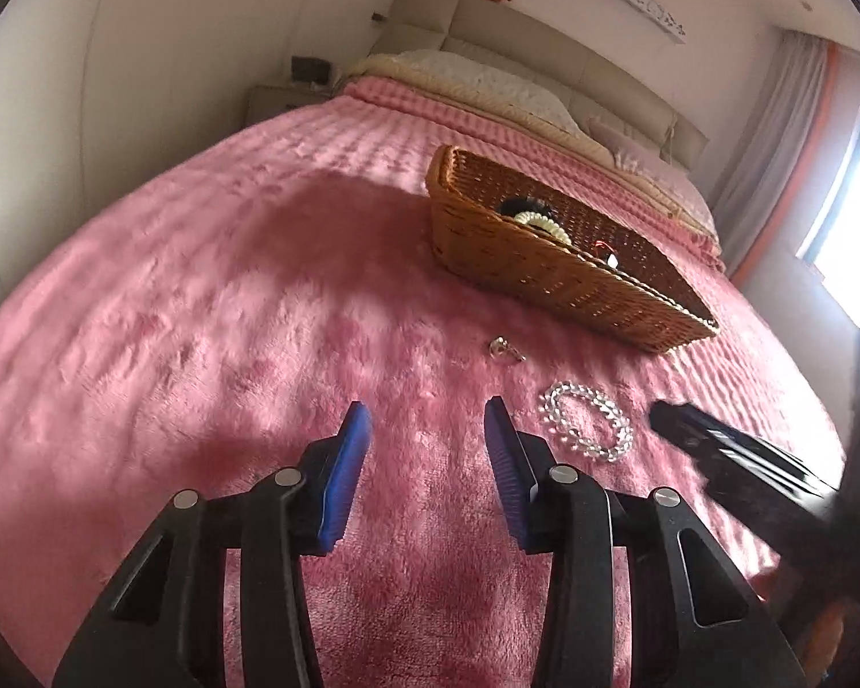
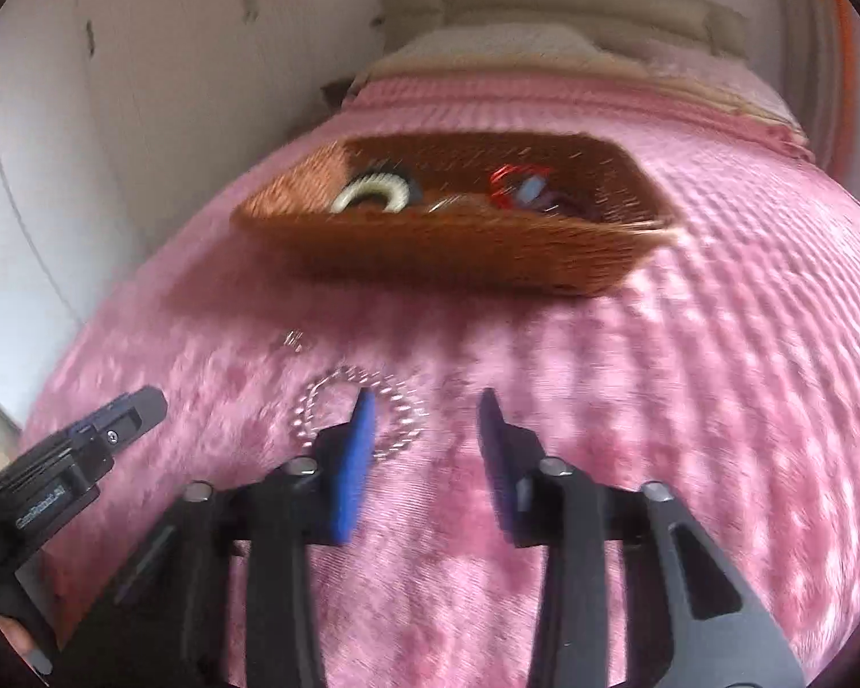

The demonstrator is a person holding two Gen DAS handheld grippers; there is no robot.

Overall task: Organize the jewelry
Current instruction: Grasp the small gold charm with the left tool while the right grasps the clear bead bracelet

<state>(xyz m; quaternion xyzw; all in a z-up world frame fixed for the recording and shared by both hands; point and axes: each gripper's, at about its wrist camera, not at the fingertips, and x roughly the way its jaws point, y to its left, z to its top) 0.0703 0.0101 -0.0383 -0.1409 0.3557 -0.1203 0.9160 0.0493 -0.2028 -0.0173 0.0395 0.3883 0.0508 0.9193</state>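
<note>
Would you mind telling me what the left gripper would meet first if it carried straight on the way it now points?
Probably just the pink blanket: the left gripper is open and empty, and the clear bead bracelet lies off to its right.

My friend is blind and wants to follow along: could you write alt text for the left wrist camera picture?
A clear beaded bracelet and a small silver trinket lie on a fluffy pink bedspread. In front of them the left gripper is open and empty, and the right gripper reaches in from the right. A wicker basket holding more jewelry sits behind.
</note>
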